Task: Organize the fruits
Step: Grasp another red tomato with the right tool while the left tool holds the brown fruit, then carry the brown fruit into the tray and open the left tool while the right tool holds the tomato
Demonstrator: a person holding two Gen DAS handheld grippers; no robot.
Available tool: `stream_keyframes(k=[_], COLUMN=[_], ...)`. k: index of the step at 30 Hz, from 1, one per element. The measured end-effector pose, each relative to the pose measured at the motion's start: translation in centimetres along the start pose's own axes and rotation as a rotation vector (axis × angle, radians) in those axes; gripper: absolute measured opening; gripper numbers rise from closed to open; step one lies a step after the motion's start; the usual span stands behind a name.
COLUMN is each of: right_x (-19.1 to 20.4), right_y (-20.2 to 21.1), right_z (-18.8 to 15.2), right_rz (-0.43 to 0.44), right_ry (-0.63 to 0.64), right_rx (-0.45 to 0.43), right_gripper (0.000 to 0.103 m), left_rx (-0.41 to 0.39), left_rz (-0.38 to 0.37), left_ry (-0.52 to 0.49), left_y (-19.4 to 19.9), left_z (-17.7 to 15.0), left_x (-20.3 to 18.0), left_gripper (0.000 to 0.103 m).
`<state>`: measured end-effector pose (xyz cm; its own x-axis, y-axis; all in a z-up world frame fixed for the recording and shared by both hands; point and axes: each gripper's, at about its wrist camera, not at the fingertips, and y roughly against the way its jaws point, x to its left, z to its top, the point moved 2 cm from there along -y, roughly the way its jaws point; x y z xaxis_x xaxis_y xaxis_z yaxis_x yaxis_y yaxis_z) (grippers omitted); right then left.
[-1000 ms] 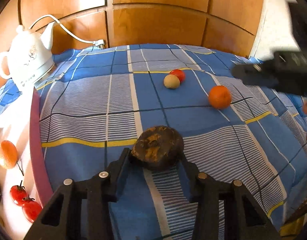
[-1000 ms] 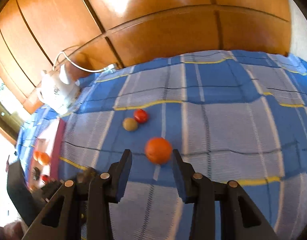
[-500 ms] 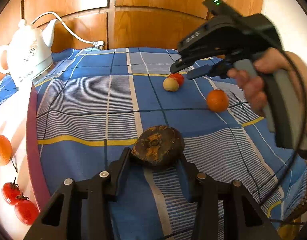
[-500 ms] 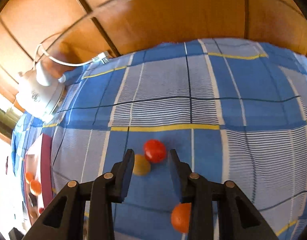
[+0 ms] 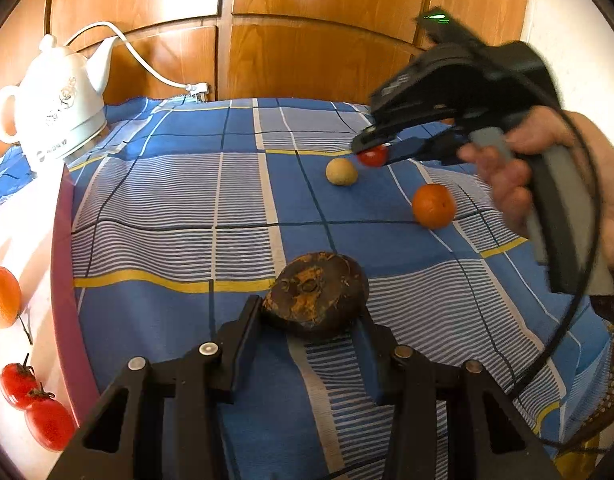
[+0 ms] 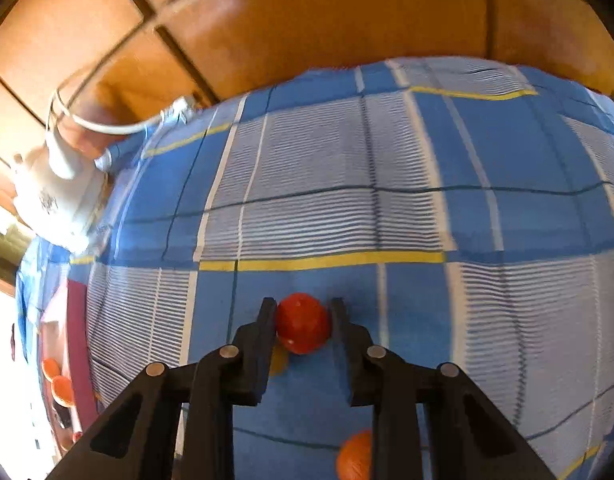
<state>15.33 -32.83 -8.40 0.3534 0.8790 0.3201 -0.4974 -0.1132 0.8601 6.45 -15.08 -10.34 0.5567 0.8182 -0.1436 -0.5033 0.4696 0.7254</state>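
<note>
The step in hand is the picking up of loose fruit from the blue checked cloth (image 5: 179, 216) on the counter. The right claw (image 6: 303, 322) is shut on a small red tomato (image 6: 303, 328), which is pressed between both fingers and lies just beside a pale yellow fruit (image 5: 341, 171). The left claw (image 5: 311, 312) is closed only partly, around a dark brown fruit (image 5: 317, 294) resting on the cloth; both fingers appear to touch it, so a grip is judged likely.

Next, it is judged that both fruits must be lifted and carried to the white tray (image 5: 65, 280) at the left, without the yellow fruit being pushed.

On the cloth are counted: one tomato, one yellow fruit, one orange (image 5: 433, 205), one brown fruit. In the tray, two tomatoes (image 5: 31, 404) and two oranges (image 6: 59, 384) are seen. One white kettle (image 5: 53, 114) stands behind.
</note>
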Motion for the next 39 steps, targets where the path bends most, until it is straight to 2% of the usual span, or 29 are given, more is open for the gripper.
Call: stream_keyframes(k=[8, 13, 14, 15, 20, 22, 25, 28, 29, 30, 31, 33, 39], right_x=[0.8, 3.2, 3.6, 3.9, 4.9, 4.7, 4.5, 4.4, 4.3, 4.3, 4.2, 4.1, 3.7], right_y=[4.6, 6.3, 6.3, 6.2, 3.8, 2.7, 2.6, 2.6, 2.6, 2.7, 2.7, 2.7, 2.5], right_z=[-3.0, -6.4, -7.2, -8.0, -11.0, -11.7, -12.1, -12.1, -12.2, -12.2, -12.2, -12.2, -12.0], right_rz=[0.042, 0.072, 0.071, 0.076, 0.035, 0.011, 0.017, 0.014, 0.016, 0.018, 0.020, 0.027, 0.058], right_ry=[0.097, 0.247, 0.270, 0.291, 0.348, 0.342, 0.328, 0.326, 0.324, 0.325, 0.327, 0.325, 0.311], right_rx=[-0.064, -0.067, -0.062, -0.050, 0.008, 0.026, 0.018, 0.016, 0.017, 0.017, 0.017, 0.016, 0.017], right_gripper=[0.026, 0.026, 0.026, 0.026, 0.026, 0.026, 0.026, 0.026, 0.026, 0.026, 0.026, 0.026, 0.026], left_rx=[0.009, -0.052, -0.062, -0.068, -0.102, -0.093, -0.077, -0.058, -0.059, -0.053, -0.044, -0.023, 0.137], left_rz=[-0.036, -0.031, -0.029, -0.028, 0.014, 0.001, -0.010, -0.035, -0.038, -0.044, -0.046, -0.052, -0.099], left_ry=[0.045, 0.054, 0.063, 0.072, 0.092, 0.106, 0.108, 0.086, 0.070, 0.043, 0.019, -0.039, -0.295], left_y=[0.6, 3.3, 4.0, 4.5, 6.6, 7.0, 7.3, 7.7, 8.0, 8.3, 8.4, 8.7, 7.3], left_z=[0.8, 1.8, 1.9, 2.1, 2.5, 2.3, 1.9, 1.8, 1.9, 2.0, 2.0, 1.9, 0.4], left_x=[0.9, 1.4, 1.7, 1.9, 3.3, 3.9, 4.6, 5.2, 5.4, 5.6, 5.7, 5.7, 2.7], left_gripper=[0.041, 0.038, 0.035, 0.023, 0.022, 0.022, 0.024, 0.033, 0.041, 0.050, 0.053, 0.056, 0.060])
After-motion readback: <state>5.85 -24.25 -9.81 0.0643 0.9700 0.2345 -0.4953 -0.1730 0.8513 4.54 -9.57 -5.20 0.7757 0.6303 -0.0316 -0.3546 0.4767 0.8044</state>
